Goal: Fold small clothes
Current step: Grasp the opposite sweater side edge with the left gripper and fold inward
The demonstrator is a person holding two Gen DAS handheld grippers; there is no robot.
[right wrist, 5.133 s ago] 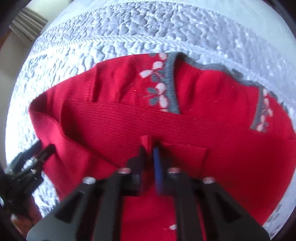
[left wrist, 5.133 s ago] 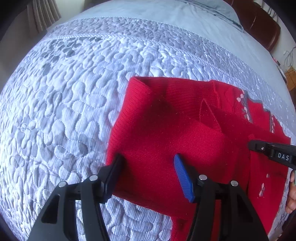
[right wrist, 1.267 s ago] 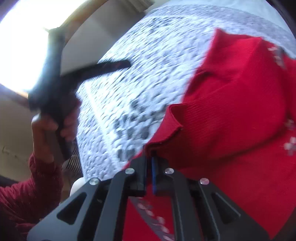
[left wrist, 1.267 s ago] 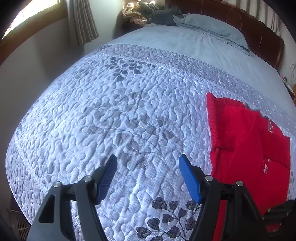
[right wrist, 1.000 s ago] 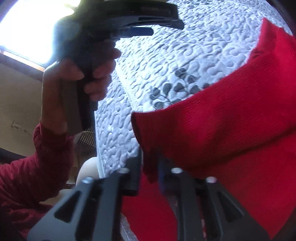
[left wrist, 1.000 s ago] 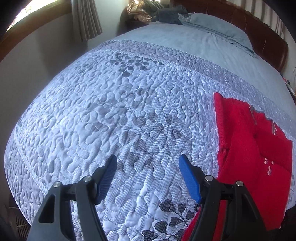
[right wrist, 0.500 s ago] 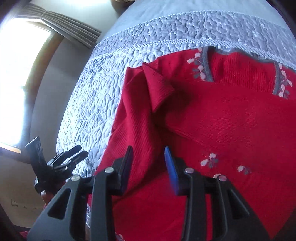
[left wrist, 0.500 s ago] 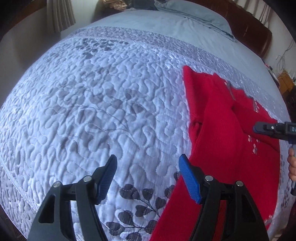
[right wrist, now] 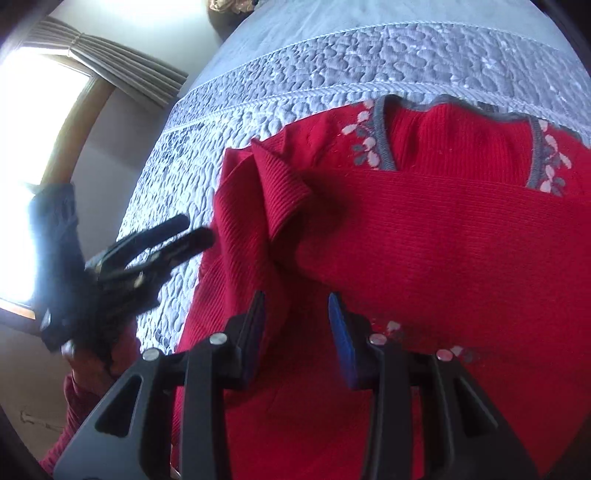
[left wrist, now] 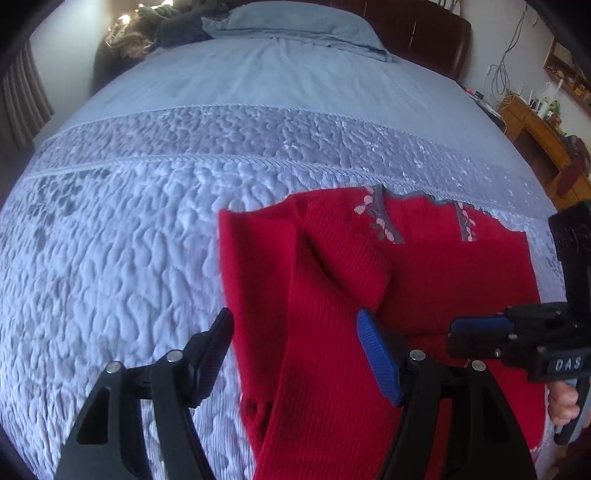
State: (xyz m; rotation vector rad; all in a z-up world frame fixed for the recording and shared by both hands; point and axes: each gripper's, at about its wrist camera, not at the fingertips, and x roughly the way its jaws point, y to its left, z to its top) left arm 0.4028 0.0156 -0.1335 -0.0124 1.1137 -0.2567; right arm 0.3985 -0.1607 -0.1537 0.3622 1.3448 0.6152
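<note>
A red knit sweater with a grey neckline and pink flowers lies flat on the quilted bedspread. One ribbed sleeve is folded in over its left side. My left gripper hangs open just above the sweater's left edge, with nothing between its fingers. My right gripper is open too, with a narrower gap, above the red body below the sleeve. In the left wrist view the right gripper shows at the right; in the right wrist view the left gripper shows at the left.
The bed runs back to a blue sheet, a pillow and a dark headboard. A wooden desk with cables stands at the far right. A bright window with a curtain is left of the bed.
My right gripper has let go of the sleeve it carried, which now lies folded over the sweater. My left gripper has swung from the bare quilt to over the sweater's left edge.
</note>
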